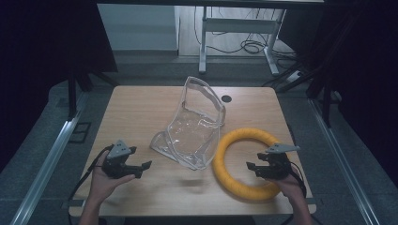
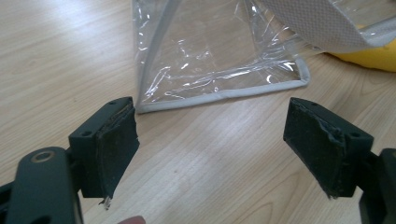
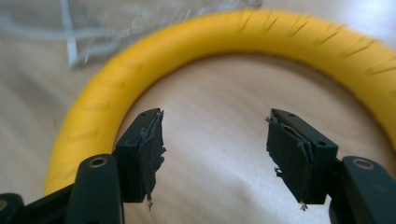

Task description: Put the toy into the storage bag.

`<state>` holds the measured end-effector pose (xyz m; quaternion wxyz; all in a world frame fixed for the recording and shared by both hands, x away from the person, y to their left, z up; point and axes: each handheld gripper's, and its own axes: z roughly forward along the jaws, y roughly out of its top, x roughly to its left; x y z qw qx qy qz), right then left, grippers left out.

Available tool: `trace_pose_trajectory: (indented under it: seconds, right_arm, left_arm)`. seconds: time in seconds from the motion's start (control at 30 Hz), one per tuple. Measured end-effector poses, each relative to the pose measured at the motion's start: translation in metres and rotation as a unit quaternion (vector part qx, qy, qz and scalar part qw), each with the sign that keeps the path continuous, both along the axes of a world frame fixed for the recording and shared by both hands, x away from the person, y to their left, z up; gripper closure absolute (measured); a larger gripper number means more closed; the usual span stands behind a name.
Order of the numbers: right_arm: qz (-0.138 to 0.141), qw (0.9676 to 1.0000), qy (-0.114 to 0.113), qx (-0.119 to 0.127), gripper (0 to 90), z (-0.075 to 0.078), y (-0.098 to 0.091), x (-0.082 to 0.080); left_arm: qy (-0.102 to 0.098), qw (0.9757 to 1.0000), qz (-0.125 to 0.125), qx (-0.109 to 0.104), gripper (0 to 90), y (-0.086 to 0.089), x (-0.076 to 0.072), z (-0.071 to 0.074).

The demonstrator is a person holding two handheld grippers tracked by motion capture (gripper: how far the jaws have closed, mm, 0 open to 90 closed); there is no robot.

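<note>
Your wooden table (image 1: pixel 141 108) carries a clear plastic bag (image 1: pixel 195 124) at its middle, standing partly upright, and a yellow ring (image 1: pixel 234 180) lying flat just to the bag's right, touching it. Your left gripper (image 1: pixel 141 168) sits at the near left, jaws spread wide and empty — the bag's grey-trimmed corner lies just ahead of them. Your right gripper (image 1: pixel 253 166) hangs above the ring's hollow — jaws parted, gripping nothing.

Black hand-held gripper (image 1: pixel 146 168) with grey three-cornered plate.
</note>
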<state>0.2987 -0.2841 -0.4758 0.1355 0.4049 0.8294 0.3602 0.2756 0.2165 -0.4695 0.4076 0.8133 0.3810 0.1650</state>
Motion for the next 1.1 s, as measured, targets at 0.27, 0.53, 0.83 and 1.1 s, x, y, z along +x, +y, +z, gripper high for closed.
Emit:
trace_pose_trajectory:
  seconds: [0.27, 0.53, 0.83, 1.1]
  right_arm:
    - [0.083, 0.9935, 0.046, -0.061, 33.6, 0.025, 0.028, -0.006]
    - [0.142, 0.9742, 0.117, -0.131, 32.1, 0.01, 0.064, -0.006]
    - [0.174, 0.9579, 0.147, -0.175, 31.2, -0.007, 0.087, -0.011]
    - [0.181, 0.9422, 0.157, -0.234, 35.6, -0.023, 0.097, -0.014]
  left_arm:
    - [-0.002, 1.0, -0.004, 0.007, 19.1, -0.003, -0.001, 0.0]
    - [-0.017, 0.9989, -0.04, 0.015, 18.2, -0.01, -0.004, 0.0]
    - [-0.015, 0.9988, -0.039, 0.027, 17.7, -0.01, -0.005, -0.001]
    - [-0.013, 0.9987, -0.04, 0.029, 17.3, -0.008, -0.005, -0.003]
